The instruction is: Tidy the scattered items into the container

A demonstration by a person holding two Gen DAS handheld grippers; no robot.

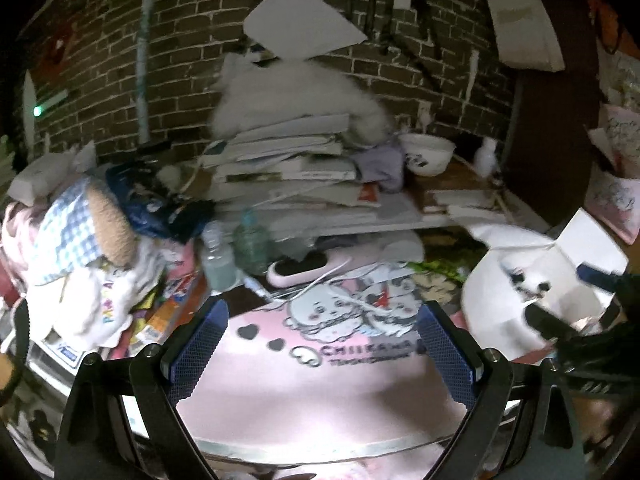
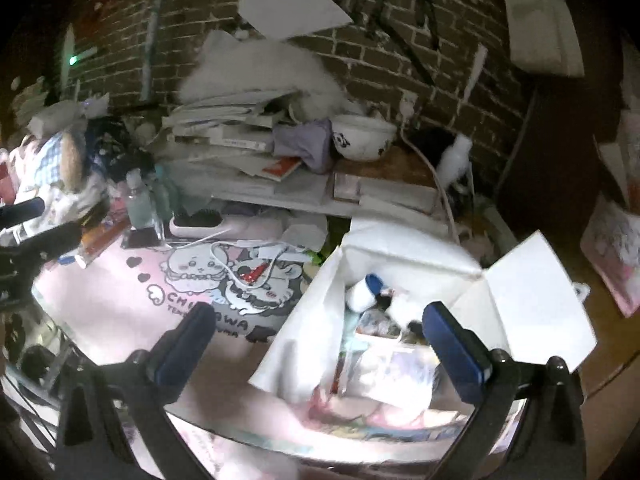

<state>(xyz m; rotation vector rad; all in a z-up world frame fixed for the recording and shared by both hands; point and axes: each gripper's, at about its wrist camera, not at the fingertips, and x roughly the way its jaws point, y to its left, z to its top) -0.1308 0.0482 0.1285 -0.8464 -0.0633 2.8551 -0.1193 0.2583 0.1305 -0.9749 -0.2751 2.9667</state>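
While both claws hang over the cluttered desk, neither holds anything: the left gripper (image 1: 320,344) stands wide, its two blue pads spread over the pink cartoon-printed mat (image 1: 280,380), and the right gripper (image 2: 324,348) is equally wide, its two blue pads apart above the container.

That container, one white cardboard box (image 2: 316,320) with its flaps folded open, sits directly below and between the right claw's fingers; in the left view it lies off to the right of the left claw. It is already partly filled: one white roll with a blue cap (image 2: 366,292) lies near its far wall, among blurred papers and wrappers too smeared to count.

Just beyond the left claw, on the mat, lie one white cable (image 1: 320,280) and one small red item (image 2: 252,274). Past these rests one pink hairbrush (image 1: 300,270), bristles up. Left of it stand two clear bottles (image 1: 218,258), side by side.

Farther ahead rises one stack of books and papers (image 1: 288,160), with one fluffy white plush (image 1: 296,96) on top. To the stack's right are one crumpled lavender cloth (image 1: 384,164) and one white bowl (image 1: 428,152) with a cartoon print. Behind everything is the brick wall (image 1: 192,40).
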